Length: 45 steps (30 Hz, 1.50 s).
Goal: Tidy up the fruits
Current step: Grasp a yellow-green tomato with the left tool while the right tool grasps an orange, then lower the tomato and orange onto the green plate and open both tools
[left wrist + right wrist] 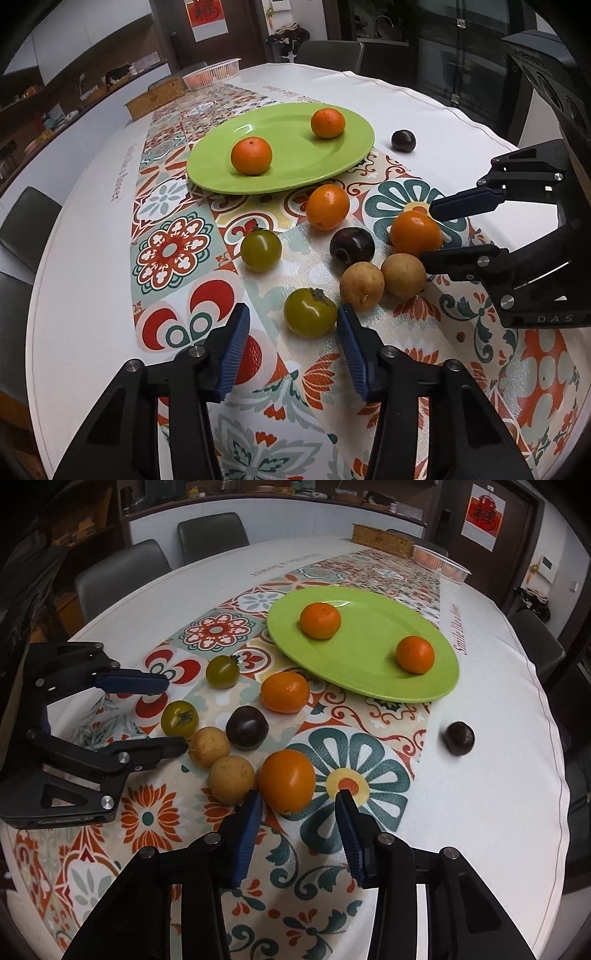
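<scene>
Fruits lie loose on the patterned tablecloth (177, 251) beside a green plate (291, 173) holding two oranges. Only the right wrist view shows the black mark on the near green tomato (180, 718). The left gripper (291, 325), jaws apart, flanks that tomato without touching. The right gripper (299, 805), jaws apart, sits just before an orange (287, 780), apparently without contact.

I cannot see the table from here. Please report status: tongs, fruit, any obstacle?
Both tongs open: left tongs around green tomato, right tongs at orange. Two oranges on green plate. Brown fruit touches the orange.
</scene>
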Each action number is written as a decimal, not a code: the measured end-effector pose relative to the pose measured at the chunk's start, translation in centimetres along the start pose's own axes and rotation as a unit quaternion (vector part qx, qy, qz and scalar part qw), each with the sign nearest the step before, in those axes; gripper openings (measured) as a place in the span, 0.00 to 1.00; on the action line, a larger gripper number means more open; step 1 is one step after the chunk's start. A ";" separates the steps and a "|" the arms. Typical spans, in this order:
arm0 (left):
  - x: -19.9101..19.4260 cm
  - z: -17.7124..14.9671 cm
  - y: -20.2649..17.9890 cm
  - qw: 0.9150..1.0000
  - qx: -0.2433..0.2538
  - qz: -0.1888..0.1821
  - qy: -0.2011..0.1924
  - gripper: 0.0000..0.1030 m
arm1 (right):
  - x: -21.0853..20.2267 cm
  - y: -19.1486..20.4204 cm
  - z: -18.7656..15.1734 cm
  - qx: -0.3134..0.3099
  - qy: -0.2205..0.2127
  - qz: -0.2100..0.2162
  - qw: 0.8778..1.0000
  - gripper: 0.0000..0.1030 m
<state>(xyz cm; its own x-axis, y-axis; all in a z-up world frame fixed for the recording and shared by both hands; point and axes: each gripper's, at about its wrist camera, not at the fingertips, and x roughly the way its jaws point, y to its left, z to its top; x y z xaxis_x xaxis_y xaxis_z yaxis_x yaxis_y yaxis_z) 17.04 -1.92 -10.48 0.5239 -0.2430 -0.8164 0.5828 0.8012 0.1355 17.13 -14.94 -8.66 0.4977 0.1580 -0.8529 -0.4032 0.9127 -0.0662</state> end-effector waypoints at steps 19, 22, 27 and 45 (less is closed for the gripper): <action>-2.0 -0.1 -0.8 0.998 -0.052 -0.010 -0.015 0.28 | -1.4 -0.4 -0.4 0.024 -0.027 0.005 0.999 0.32; -2.8 0.2 -1.1 0.998 -0.064 -0.009 -0.022 0.28 | -2.3 -0.4 -0.6 0.030 -0.036 0.008 0.999 0.32; -4.4 0.9 -1.4 0.996 -0.080 -0.006 -0.039 0.28 | -3.7 -0.4 -0.7 0.043 -0.050 0.013 0.998 0.32; -6.8 4.0 -1.8 0.993 -0.091 0.013 -0.070 0.28 | -8.0 -2.1 0.6 0.070 -0.110 0.002 0.992 0.32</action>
<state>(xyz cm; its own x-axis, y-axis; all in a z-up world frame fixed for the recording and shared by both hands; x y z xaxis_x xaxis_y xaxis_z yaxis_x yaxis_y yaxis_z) 14.93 -3.91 -2.88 0.6265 -0.2838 -0.7260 0.4518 0.8912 0.0415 14.50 -17.90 -1.41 0.6575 0.2252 -0.7190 -0.3024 0.9529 0.0219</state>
